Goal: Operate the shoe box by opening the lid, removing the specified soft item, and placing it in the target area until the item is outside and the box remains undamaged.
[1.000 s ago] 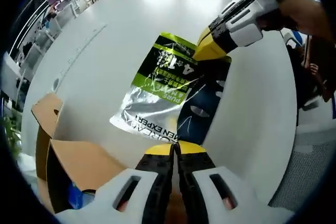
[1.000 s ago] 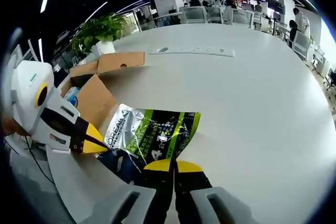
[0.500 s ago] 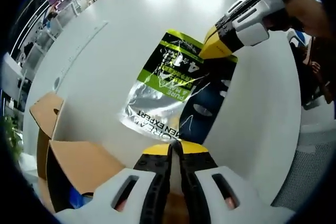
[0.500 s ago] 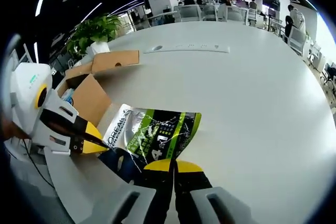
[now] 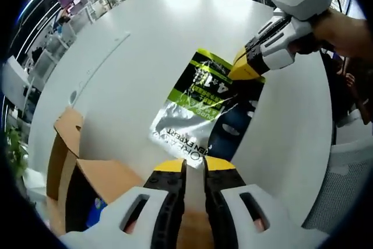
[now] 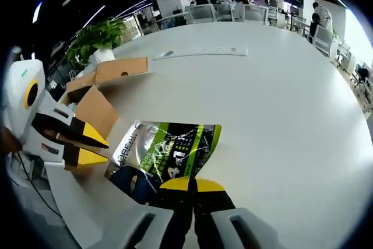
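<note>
A green, silver and dark soft packet (image 6: 169,155) lies flat on the white table (image 6: 280,103), pinched at its near edge by the right hand-held gripper (image 6: 192,185). In the left gripper view, the left hand-held gripper (image 5: 194,166) is seen slightly parted, just short of the packet (image 5: 207,106). The open cardboard shoe box (image 6: 96,100) is seen beside the left hand-held gripper (image 6: 87,144); a potted plant (image 6: 96,36) is seen beyond it.

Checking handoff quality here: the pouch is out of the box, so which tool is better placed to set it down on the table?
Right. The right tool is shut on the pouch edge, while the left tool stands open beside it, near the box.
</note>
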Tool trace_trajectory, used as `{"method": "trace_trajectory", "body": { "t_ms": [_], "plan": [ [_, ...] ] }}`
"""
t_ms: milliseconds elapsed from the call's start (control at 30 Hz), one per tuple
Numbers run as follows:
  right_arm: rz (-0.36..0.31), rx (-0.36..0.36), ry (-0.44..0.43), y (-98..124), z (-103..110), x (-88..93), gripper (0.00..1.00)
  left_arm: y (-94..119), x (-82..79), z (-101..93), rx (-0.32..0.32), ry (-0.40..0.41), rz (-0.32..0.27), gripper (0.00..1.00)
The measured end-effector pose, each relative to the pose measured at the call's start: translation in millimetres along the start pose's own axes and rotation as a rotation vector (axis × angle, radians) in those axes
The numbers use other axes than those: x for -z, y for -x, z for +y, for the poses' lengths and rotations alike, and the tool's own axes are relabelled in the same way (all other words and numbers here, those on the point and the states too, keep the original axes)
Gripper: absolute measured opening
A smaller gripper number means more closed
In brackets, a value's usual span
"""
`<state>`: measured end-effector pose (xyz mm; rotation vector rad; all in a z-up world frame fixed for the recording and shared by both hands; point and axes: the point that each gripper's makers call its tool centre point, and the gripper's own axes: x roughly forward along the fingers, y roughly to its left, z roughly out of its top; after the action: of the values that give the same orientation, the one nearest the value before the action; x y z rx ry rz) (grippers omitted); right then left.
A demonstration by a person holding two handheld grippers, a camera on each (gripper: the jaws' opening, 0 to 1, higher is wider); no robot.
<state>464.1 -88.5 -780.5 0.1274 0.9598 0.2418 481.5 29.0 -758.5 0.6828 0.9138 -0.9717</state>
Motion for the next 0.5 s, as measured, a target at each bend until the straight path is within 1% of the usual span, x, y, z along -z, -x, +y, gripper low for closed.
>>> {"method": "trace_trajectory", "body": {
  "t_ms": [200, 433, 500],
  "plan": [
    [0.004, 0.005, -0.018, -0.8, 1.5, 1.1, 0.00, 11.3, -1.3, 11.4, -0.004, 0.054, -0.029, 0.11],
    [0.007, -0.001, -0.019, -2.6, 8.6, 0.3, 0.00, 25.3, -5.1, 15.7, 0.006, 0.108, -0.065, 0.11],
    [0.007, -0.003, -0.017, -3.5, 10.7, -0.5, 0.00, 29.3, -4.5, 18.9, 0.000, 0.112, -0.071, 0.11]
  ]
}}
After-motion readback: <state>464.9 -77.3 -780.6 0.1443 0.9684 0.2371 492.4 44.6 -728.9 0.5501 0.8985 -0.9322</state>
